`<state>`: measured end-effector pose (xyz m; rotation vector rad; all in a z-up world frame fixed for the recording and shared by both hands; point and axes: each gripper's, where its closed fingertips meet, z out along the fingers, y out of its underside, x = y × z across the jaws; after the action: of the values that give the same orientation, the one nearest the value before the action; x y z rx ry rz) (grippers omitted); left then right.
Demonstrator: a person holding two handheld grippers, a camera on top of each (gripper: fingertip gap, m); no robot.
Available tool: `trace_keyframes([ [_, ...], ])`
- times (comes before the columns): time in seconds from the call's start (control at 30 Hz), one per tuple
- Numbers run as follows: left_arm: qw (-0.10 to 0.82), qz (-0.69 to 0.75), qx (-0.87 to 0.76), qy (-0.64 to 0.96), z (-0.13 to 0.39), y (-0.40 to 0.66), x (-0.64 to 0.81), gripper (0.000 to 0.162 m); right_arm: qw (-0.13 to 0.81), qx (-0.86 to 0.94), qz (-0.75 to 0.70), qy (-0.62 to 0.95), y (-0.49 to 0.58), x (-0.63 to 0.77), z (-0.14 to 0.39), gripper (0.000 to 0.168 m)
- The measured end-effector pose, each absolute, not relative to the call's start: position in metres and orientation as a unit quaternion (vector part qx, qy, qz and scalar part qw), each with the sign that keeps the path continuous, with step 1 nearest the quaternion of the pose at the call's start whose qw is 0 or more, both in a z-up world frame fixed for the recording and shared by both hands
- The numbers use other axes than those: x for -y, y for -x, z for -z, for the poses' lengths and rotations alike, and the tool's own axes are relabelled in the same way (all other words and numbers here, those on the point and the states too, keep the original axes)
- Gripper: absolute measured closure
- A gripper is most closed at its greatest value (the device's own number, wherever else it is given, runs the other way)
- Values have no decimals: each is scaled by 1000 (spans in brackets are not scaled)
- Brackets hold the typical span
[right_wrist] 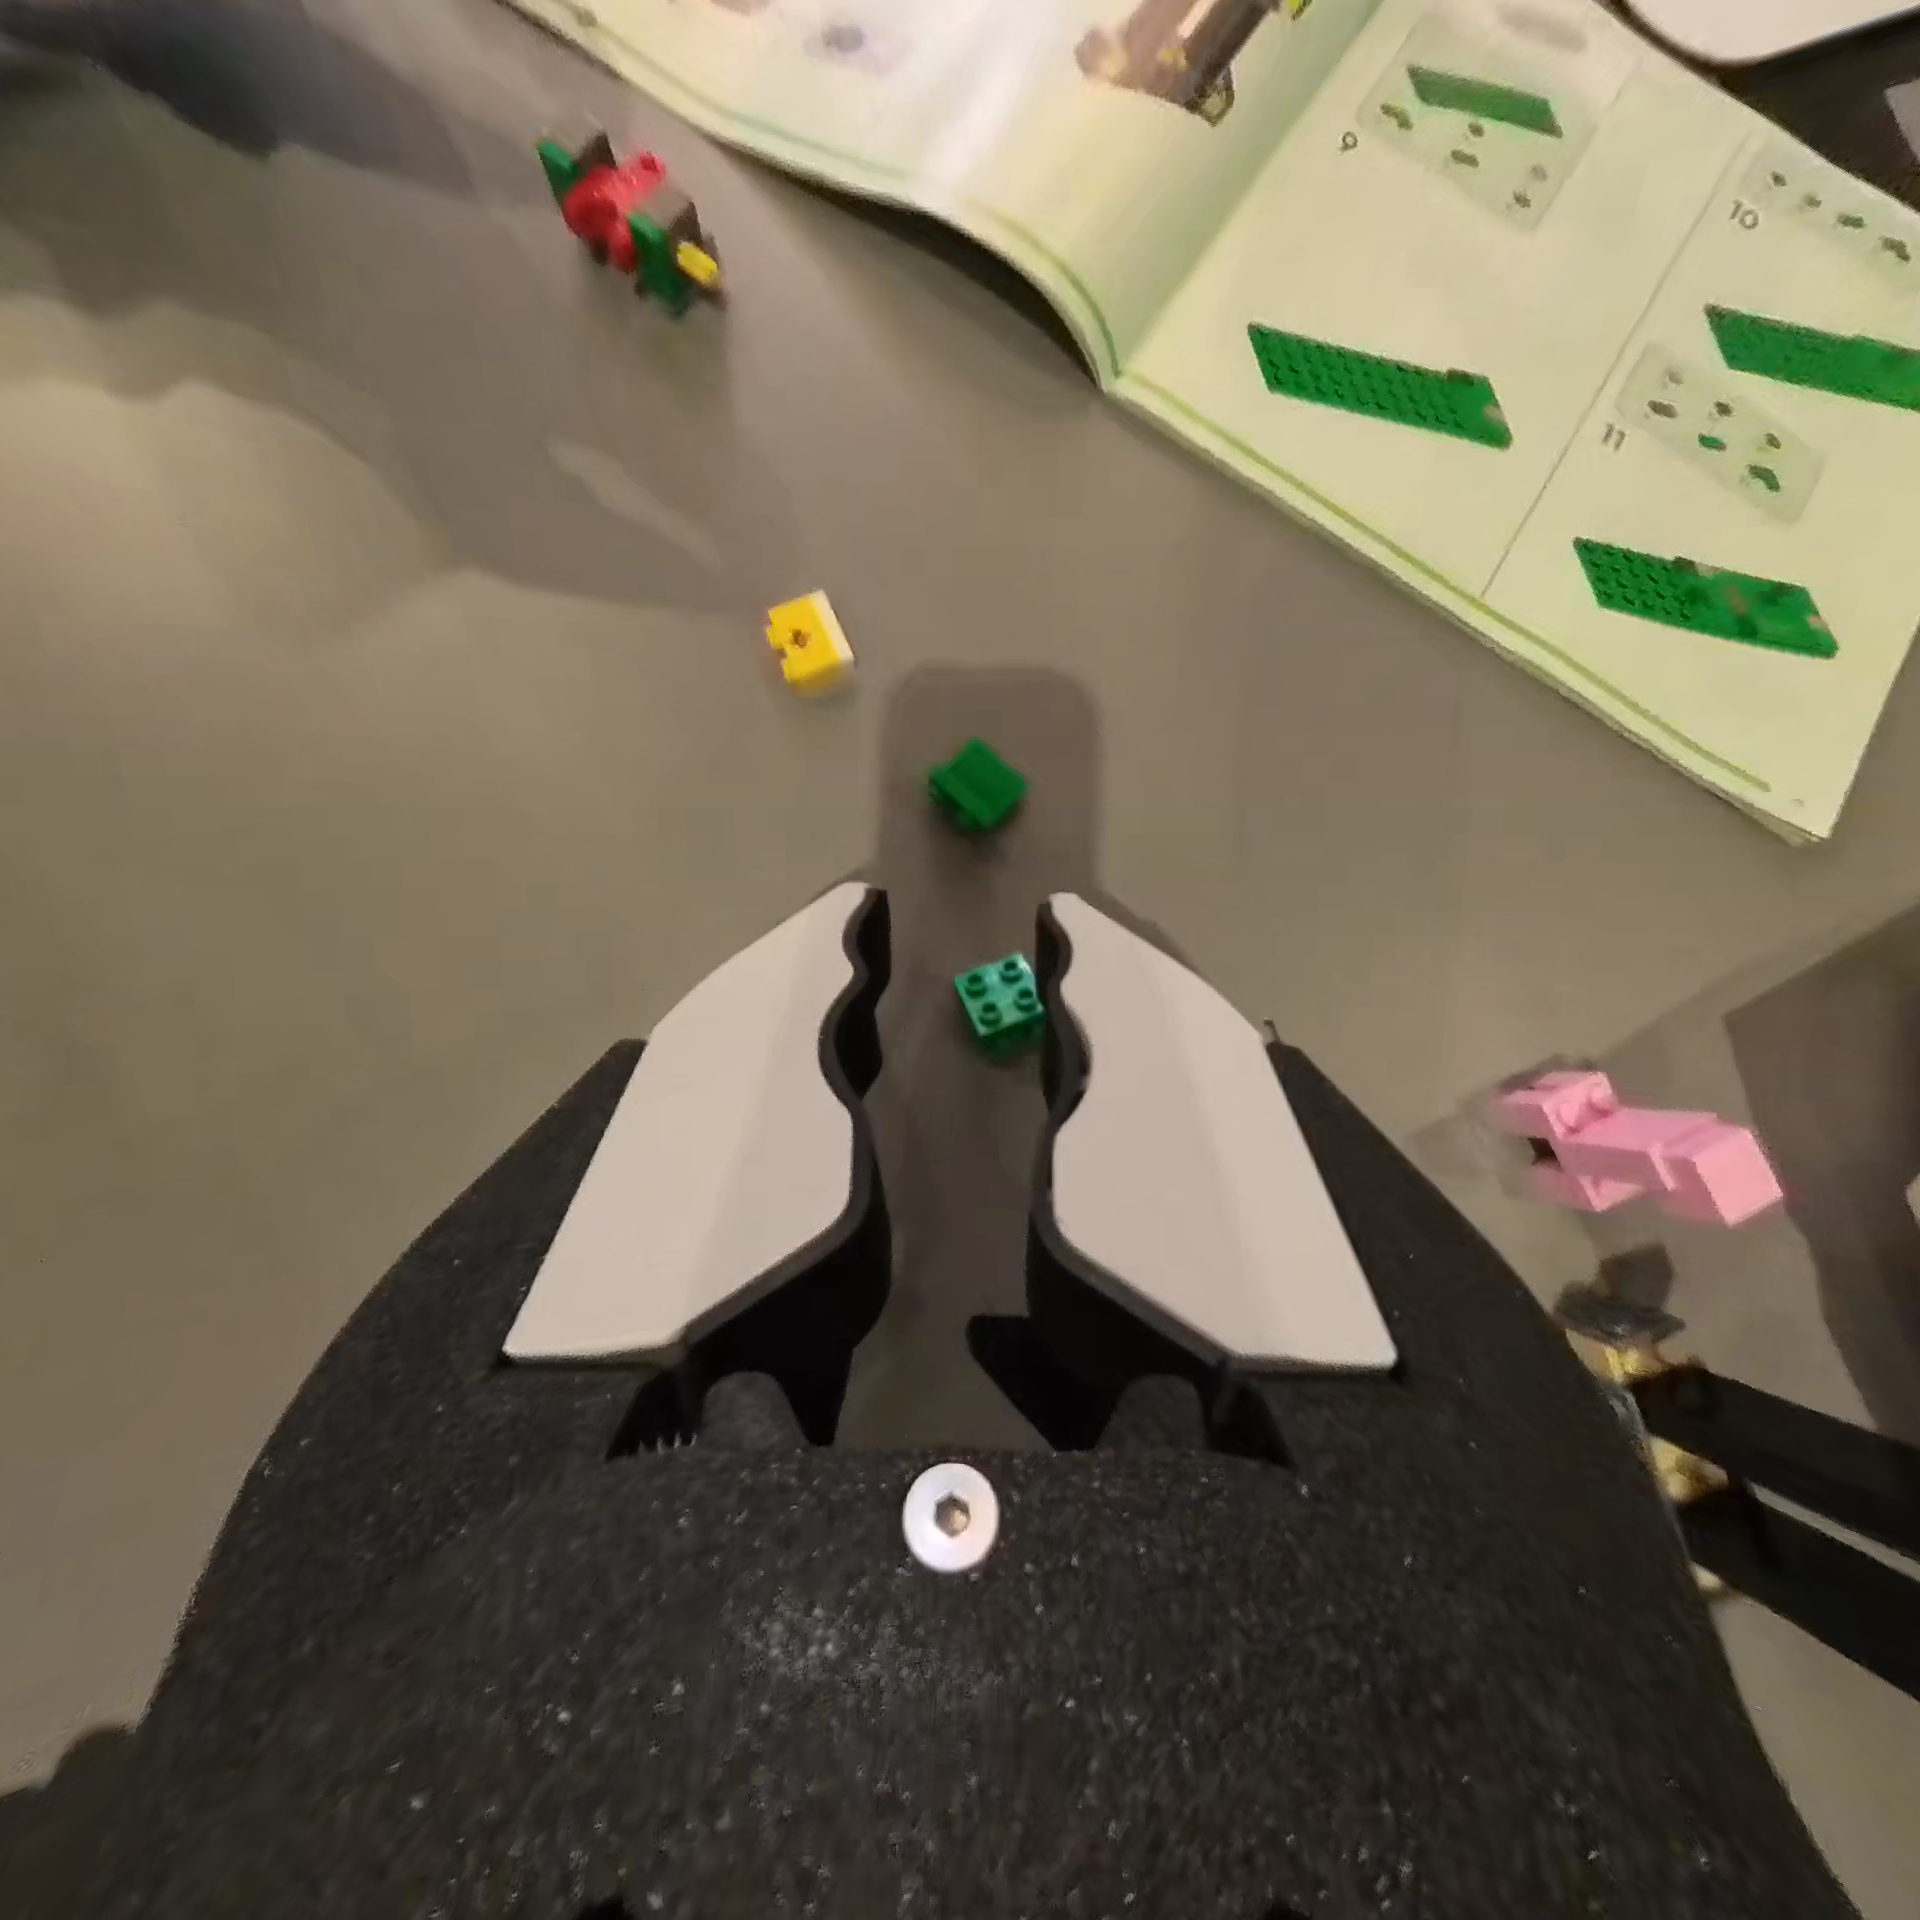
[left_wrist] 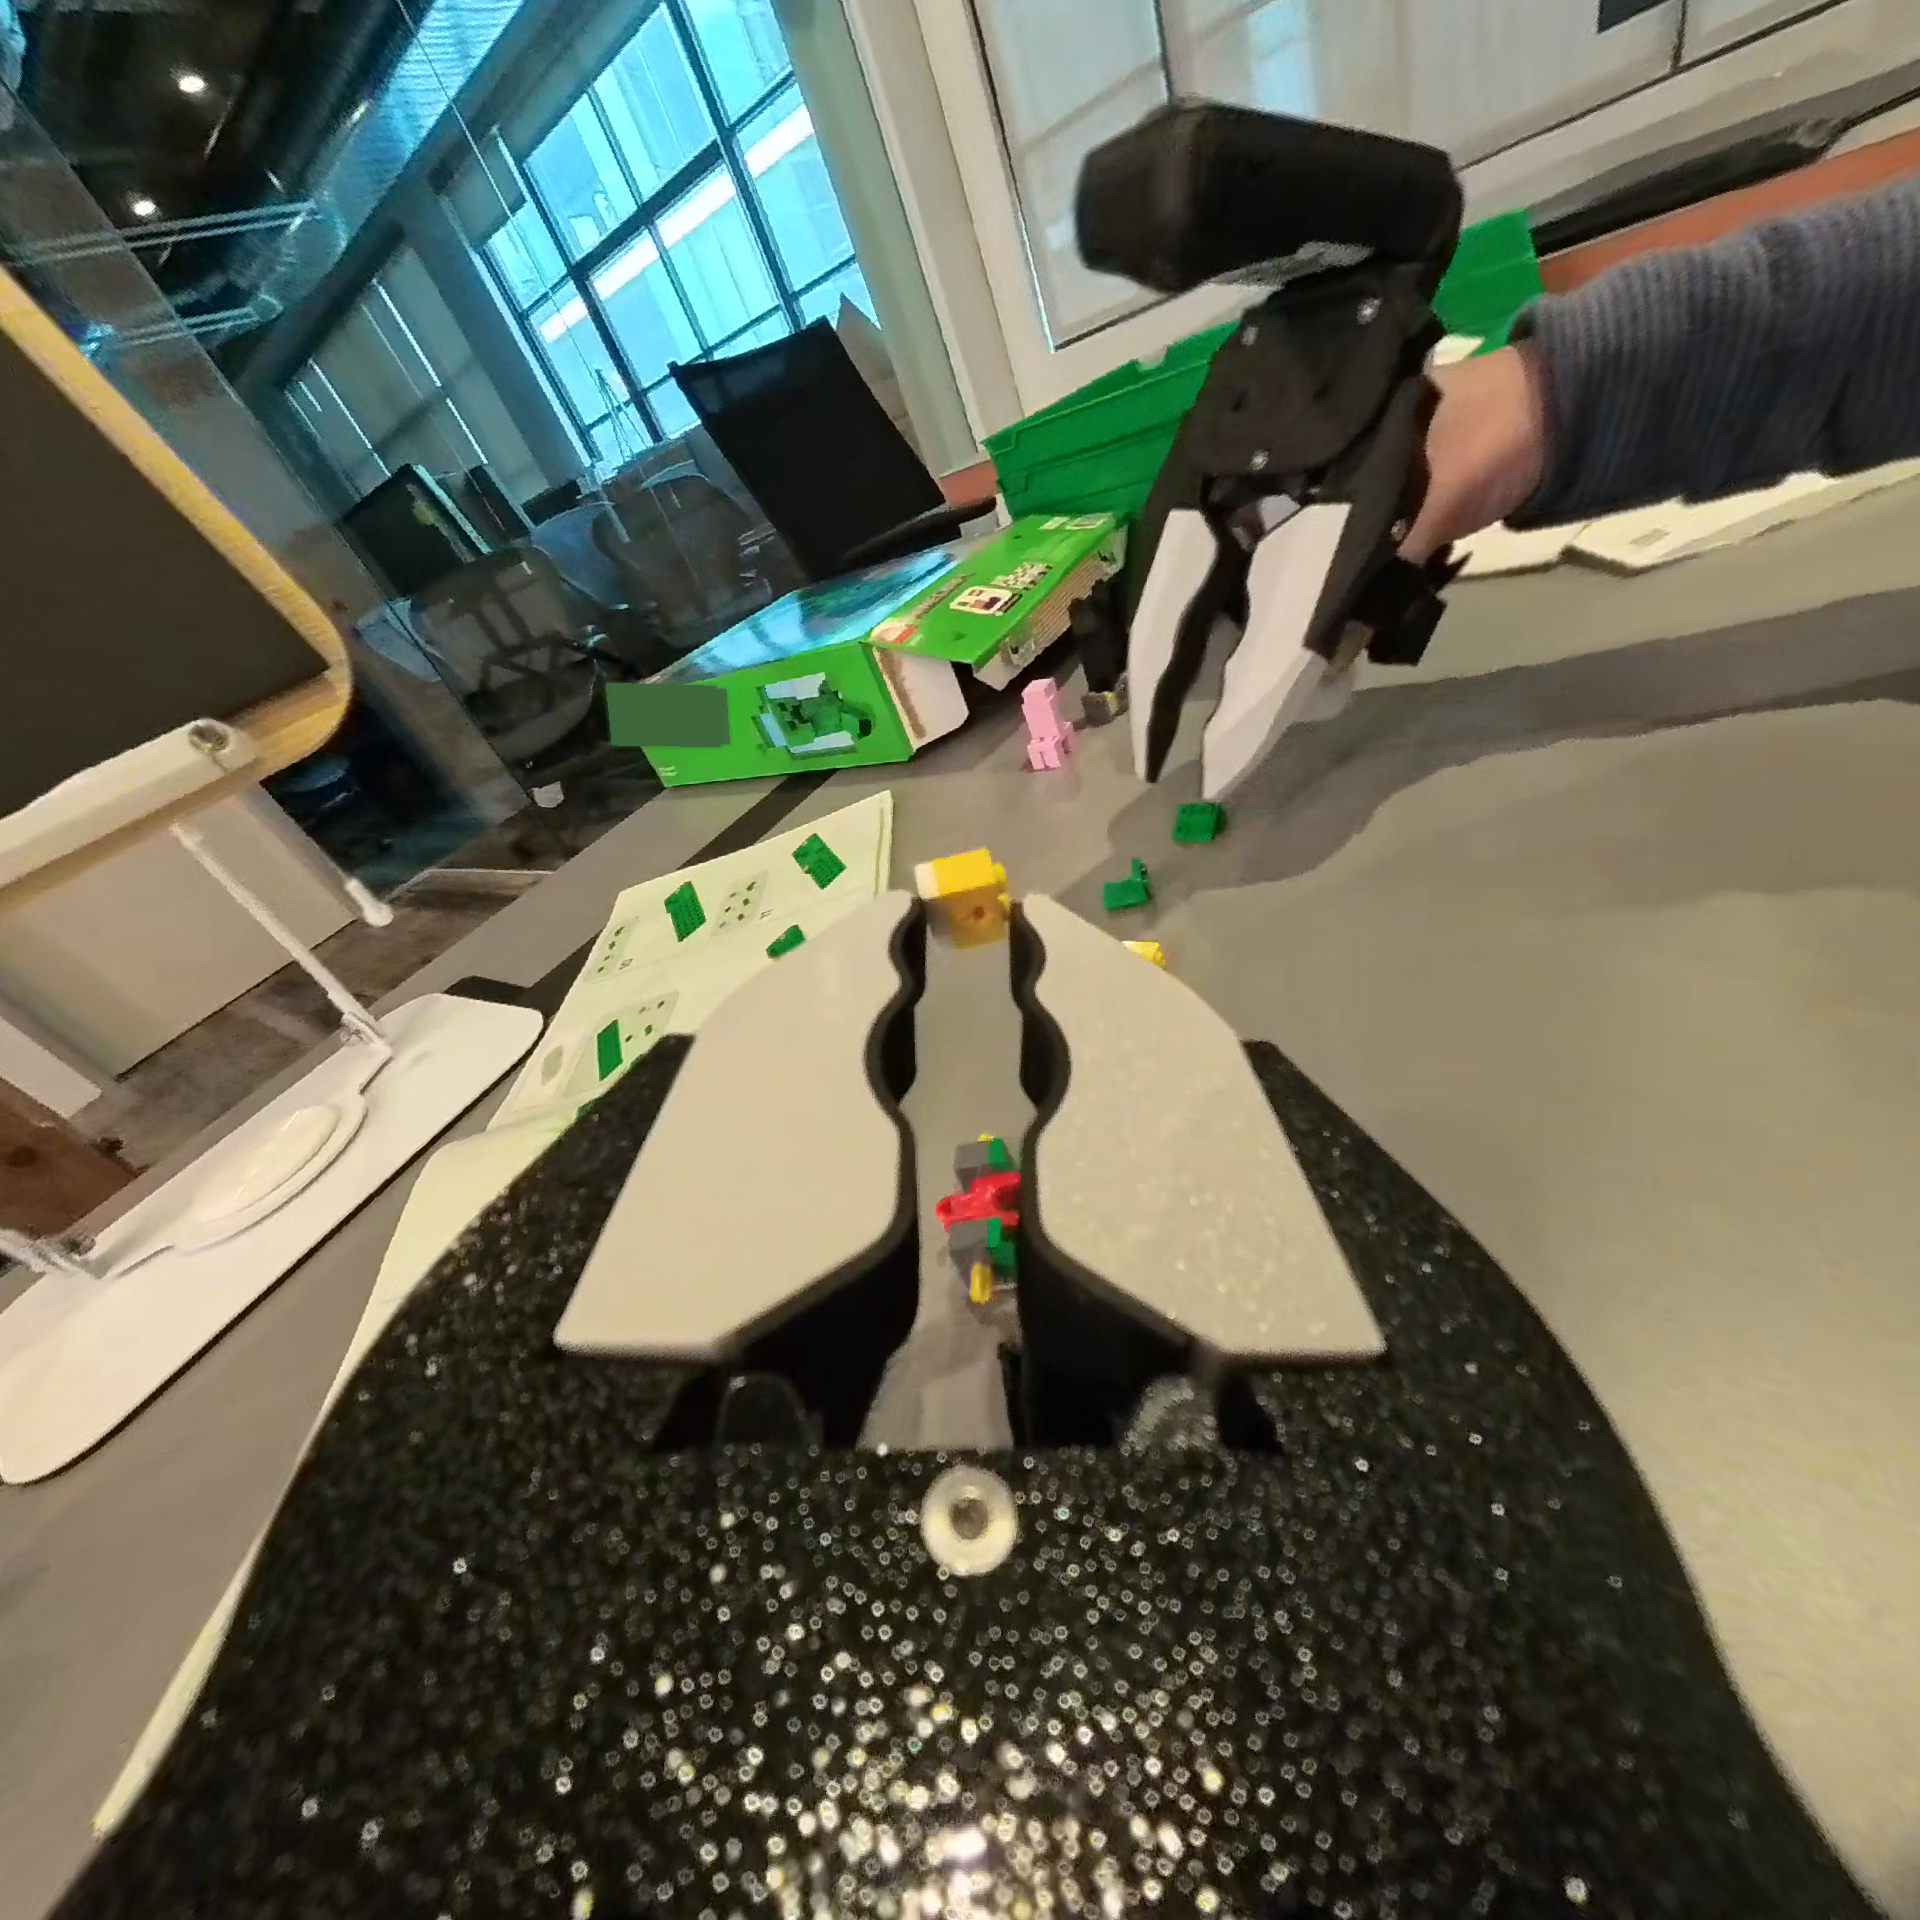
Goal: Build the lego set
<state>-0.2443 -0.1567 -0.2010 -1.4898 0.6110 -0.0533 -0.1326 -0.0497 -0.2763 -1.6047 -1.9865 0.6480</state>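
Observation:
My left gripper (left_wrist: 966,920) hovers over the grey table, open a narrow way and empty. A yellow brick (left_wrist: 968,899) lies just past its tips, also in the right wrist view (right_wrist: 810,639). A small red, green and grey assembly (left_wrist: 982,1205) shows on the table through the gap between the fingers, and in the right wrist view (right_wrist: 629,218). My right gripper (right_wrist: 961,909) is open, pointing down, with a green 2x2 brick (right_wrist: 1000,1003) on the table between its fingers. The left wrist view shows that gripper (left_wrist: 1184,784) just above the brick (left_wrist: 1200,821). A second green piece (right_wrist: 977,784) lies ahead.
An open instruction booklet (right_wrist: 1351,312) lies to the left of the bricks (left_wrist: 727,914). A pink pig figure (right_wrist: 1642,1153) and a dark figure (right_wrist: 1621,1309) stand near the green set box (left_wrist: 810,696). A green bin (left_wrist: 1101,447) sits behind it. A white stand base (left_wrist: 260,1122) is at the left. There is about 20 cm between the tips of the two grippers.

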Motion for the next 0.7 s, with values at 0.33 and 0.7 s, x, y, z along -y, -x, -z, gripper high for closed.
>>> trace_keyframes([
  [0.33, 686, -14, -299, 663, 206, 239, 155, 147, 281, 572, -217, 739, 156, 49, 291, 140],
  [0.7, 690, -16, -296, 660, 203, 240, 156, 147, 96, 697, -141, 697, 132, 55, 287, 153],
])
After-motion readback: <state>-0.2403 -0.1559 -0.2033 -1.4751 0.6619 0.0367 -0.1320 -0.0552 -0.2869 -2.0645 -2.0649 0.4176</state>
